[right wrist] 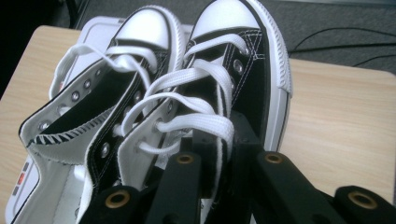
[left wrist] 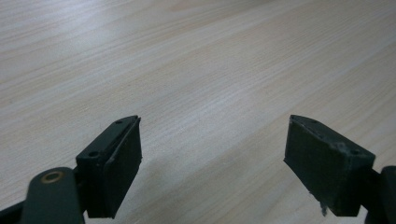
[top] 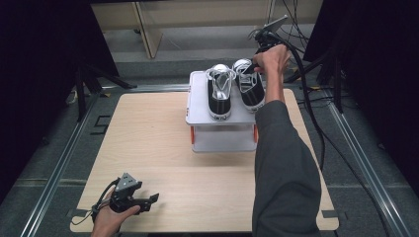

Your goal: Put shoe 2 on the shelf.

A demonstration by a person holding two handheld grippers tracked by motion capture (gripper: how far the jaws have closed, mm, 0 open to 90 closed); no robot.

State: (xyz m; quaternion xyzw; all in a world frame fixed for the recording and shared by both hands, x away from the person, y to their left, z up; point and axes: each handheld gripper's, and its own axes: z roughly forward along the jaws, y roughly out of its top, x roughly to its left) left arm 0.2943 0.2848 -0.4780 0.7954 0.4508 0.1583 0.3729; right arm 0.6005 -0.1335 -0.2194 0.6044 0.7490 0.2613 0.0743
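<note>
1. The desk (top: 163,148) carries a white two-level stand (top: 217,140) near the middle of its far edge, shifted toward the far right corner.
2. Two black high-top sneakers with white toe caps and white laces sit side by side on the top level of the stand, heels toward the near edge of the desk.
3. The left sneaker (top: 220,91) lies along the middle of the top level; nothing touches it.
4. The right sneaker (top: 249,84) lies at the right edge of the top level, angled slightly outward at the heel.
5. The right gripper (top: 258,63) is at the far end of the right sneaker, held by the person's outstretched right hand (top: 272,58).
6. In the right gripper view, the jaws are clenched on the tongue and collar of the right sneaker (right wrist: 233,88), one jaw inside the opening and one against the outside; the left sneaker (right wrist: 100,93) stands just beside it.
7. The left gripper (top: 150,200) rests at the near left corner of the desk, held in the person's left hand (top: 108,219).
8. In the left gripper view, the jaws of the left gripper (left wrist: 212,161) are spread wide and released, with bare desk (left wrist: 201,70) between them.
</note>
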